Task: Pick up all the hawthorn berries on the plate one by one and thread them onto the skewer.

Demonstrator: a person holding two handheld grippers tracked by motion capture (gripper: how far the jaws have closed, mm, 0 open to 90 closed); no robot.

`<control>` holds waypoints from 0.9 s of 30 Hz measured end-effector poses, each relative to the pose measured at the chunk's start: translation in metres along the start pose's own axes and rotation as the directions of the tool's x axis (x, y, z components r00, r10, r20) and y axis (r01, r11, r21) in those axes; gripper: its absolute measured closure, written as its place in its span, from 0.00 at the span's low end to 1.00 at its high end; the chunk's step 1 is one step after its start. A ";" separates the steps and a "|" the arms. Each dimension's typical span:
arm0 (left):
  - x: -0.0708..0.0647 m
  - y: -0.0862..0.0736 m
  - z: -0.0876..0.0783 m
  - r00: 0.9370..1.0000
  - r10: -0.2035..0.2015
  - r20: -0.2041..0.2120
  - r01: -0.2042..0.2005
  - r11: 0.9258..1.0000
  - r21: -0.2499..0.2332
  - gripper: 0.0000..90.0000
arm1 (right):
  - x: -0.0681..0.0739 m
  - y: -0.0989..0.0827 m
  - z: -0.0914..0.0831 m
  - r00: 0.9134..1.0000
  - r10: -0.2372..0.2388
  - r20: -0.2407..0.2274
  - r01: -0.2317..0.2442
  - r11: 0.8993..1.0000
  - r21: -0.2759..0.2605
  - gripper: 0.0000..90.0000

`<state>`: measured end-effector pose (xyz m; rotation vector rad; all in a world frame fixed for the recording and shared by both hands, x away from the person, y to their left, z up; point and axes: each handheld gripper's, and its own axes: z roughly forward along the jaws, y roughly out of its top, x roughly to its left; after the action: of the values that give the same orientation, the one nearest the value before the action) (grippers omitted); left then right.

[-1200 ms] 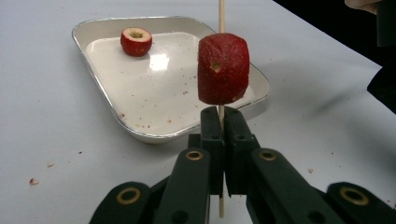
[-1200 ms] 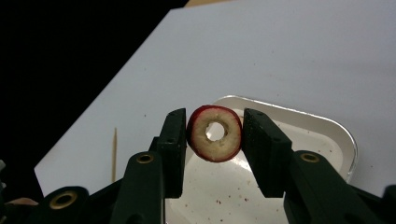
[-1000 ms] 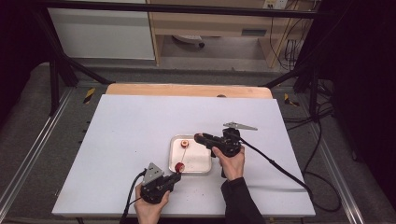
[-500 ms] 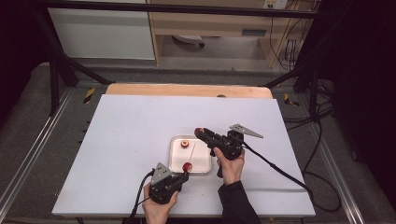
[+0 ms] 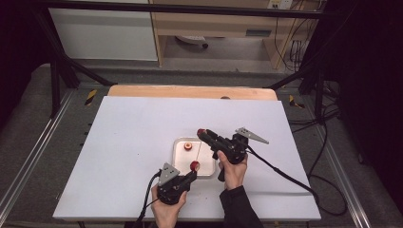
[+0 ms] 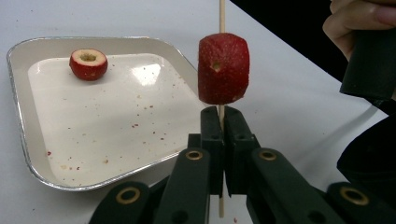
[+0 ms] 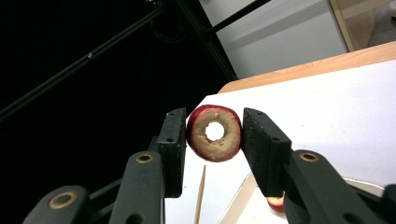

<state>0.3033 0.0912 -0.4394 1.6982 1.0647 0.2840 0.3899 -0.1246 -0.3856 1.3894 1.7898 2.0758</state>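
Note:
My left gripper [image 6: 220, 116] is shut on a thin wooden skewer [image 6: 222, 14] that stands upright. A red cored fruit piece [image 6: 222, 68] is threaded on it just above the jaws. In the high view this gripper [image 5: 192, 175] sits at the front edge of a small foil tray [image 5: 183, 161], with the skewered fruit [image 5: 195, 166] over the tray's near rim. My right gripper [image 7: 214, 133] is shut on a ring-shaped red fruit piece [image 7: 205, 140] with a hole through its pale flesh. It hovers above the tray's far right corner [image 5: 202, 133]. Another cored fruit half [image 6: 88, 64] lies in the tray [image 6: 116, 116].
The tray rests near the front middle of a white tabletop [image 5: 133, 137], which has a wooden strip [image 5: 190, 91] along its far edge. Red crumbs dot the tray floor. A cable [image 5: 280, 171] trails right from the right gripper. Dark frame rails flank the table.
My left gripper has moved right and slightly forward with the skewer, bringing the threaded fruit over the tray's near rim. The right gripper has barely shifted.

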 end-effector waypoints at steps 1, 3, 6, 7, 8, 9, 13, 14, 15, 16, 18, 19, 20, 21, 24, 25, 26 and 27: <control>0.000 0.000 0.000 1.000 -0.002 0.002 0.002 1.000 -0.001 0.98 | 0.000 0.000 0.000 1.000 -0.001 -0.002 0.001 1.000 0.000 0.69; 0.000 0.000 0.000 1.000 -0.004 0.005 0.004 1.000 -0.002 0.98 | 0.000 0.000 0.000 1.000 0.004 -0.002 -0.004 1.000 0.001 0.69; 0.000 0.000 0.001 1.000 -0.007 0.005 0.007 1.000 -0.001 0.98 | 0.001 0.000 0.000 1.000 0.006 -0.006 -0.006 1.000 -0.001 0.69; 0.001 0.000 0.001 1.000 -0.008 0.003 0.008 1.000 -0.001 0.98 | 0.001 0.000 0.000 1.000 0.005 -0.006 -0.005 1.000 -0.001 0.69; 0.001 0.001 0.001 1.000 -0.011 0.003 0.011 1.000 -0.002 0.98 | 0.001 0.000 -0.001 1.000 0.004 -0.006 -0.004 1.000 -0.001 0.69; 0.001 0.001 0.000 1.000 -0.013 0.004 0.013 1.000 -0.002 0.98 | 0.001 0.000 0.000 1.000 0.005 -0.008 -0.005 1.000 0.000 0.69; 0.001 0.001 0.001 1.000 -0.015 0.006 0.015 1.000 -0.001 0.98 | 0.001 -0.001 -0.001 1.000 0.006 -0.010 -0.005 1.000 0.004 0.69; 0.001 0.001 0.001 1.000 -0.016 0.007 0.016 1.000 -0.001 0.98 | 0.001 -0.001 0.000 1.000 0.006 -0.011 -0.006 1.000 0.006 0.69; 0.002 0.001 0.001 1.000 -0.018 0.005 0.018 1.000 -0.001 0.98 | 0.001 -0.002 0.000 1.000 0.006 -0.010 -0.006 1.000 0.007 0.69; 0.002 0.001 0.001 1.000 -0.021 0.005 0.021 1.000 0.000 0.98 | 0.001 -0.002 0.000 1.000 0.003 -0.010 -0.002 1.000 0.006 0.69; 0.002 0.001 0.001 0.999 -0.033 0.007 0.033 0.999 -0.001 0.98 | 0.000 -0.003 0.000 1.000 0.001 -0.011 0.000 1.000 0.012 0.69; 0.003 0.001 0.001 0.999 -0.038 0.012 0.038 0.999 -0.001 0.98 | 0.000 -0.003 0.000 1.000 -0.001 -0.010 0.001 1.000 0.017 0.69; 0.003 0.001 0.001 0.999 -0.043 0.014 0.043 0.999 0.001 0.98 | 0.000 -0.004 0.001 1.000 -0.001 -0.013 0.001 1.000 0.018 0.69; 0.002 0.002 0.002 0.999 -0.051 0.018 0.051 0.999 0.001 0.98 | 0.000 -0.004 0.001 1.000 -0.004 -0.011 0.004 1.000 0.022 0.69; 0.003 0.001 0.003 0.998 -0.058 0.023 0.058 0.998 0.011 0.98 | 0.000 -0.006 0.001 1.000 -0.022 -0.013 0.022 0.999 0.023 0.69; 0.002 0.001 0.003 0.998 -0.062 0.024 0.062 0.998 0.013 0.98 | 0.000 -0.006 0.001 1.000 -0.022 -0.015 0.023 0.999 0.028 0.69; 0.002 0.001 0.003 0.998 -0.065 0.028 0.064 0.998 0.013 0.98 | 0.000 -0.006 0.001 0.999 -0.028 -0.017 0.028 0.999 0.030 0.69; 0.002 0.001 0.003 0.997 -0.068 0.031 0.068 0.998 0.012 0.98 | 0.000 -0.006 0.000 0.999 -0.034 -0.016 0.035 0.999 0.034 0.69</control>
<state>0.3072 0.0908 -0.4406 1.6679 1.1005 0.2080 0.3870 -0.1222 -0.3904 1.3441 1.8502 2.0547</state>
